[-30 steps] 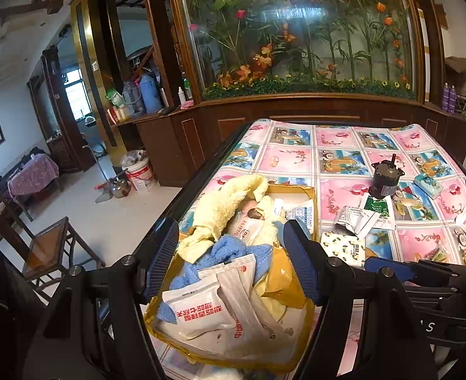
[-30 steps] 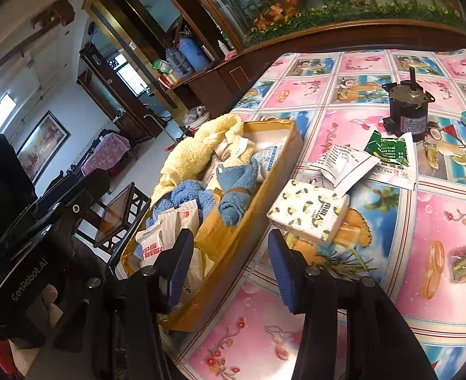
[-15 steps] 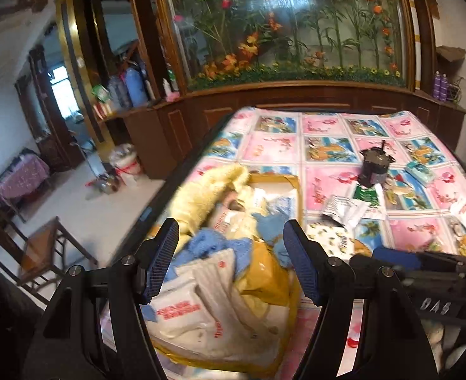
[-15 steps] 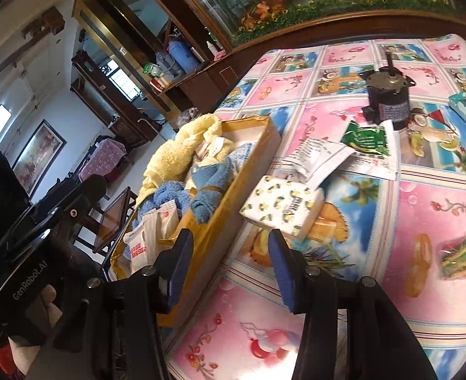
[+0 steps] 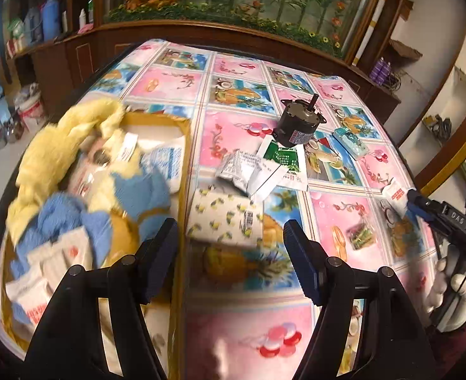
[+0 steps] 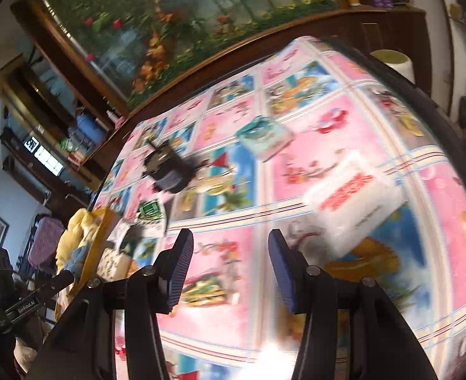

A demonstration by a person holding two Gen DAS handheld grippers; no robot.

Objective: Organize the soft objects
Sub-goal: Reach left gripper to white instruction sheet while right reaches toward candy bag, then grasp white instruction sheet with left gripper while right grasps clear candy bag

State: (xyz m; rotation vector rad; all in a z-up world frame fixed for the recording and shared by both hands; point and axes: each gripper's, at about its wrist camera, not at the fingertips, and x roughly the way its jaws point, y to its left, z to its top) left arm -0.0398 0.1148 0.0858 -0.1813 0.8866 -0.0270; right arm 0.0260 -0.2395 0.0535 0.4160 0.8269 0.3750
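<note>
- Hovering over the counter [image 5: 233, 323], the left gripper [image 5: 229, 253] has its jaws spread, empty, just behind the lemon-print tissue pack [image 5: 225, 218].
- That pack lies beside the yellow tray [image 5: 182, 171] heaped with towels [image 5: 58, 148].
- Right gripper [image 6: 229, 269]: jaws apart, empty, near a white tissue pack [image 6: 353, 199].

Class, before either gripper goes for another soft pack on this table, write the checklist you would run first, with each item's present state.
1. Left gripper open, nothing between its fingers: ok.
2. Right gripper open, unloaded: ok.
3. Lemon-print tissue pack lined up ahead of left gripper: ok.
4. White tissue pack centred for right gripper: not ok, it lies off to the right.
5. Room left in yellow box: cannot tell, blurred and piled high.
6. Motor apart from both packs: ok.
</note>
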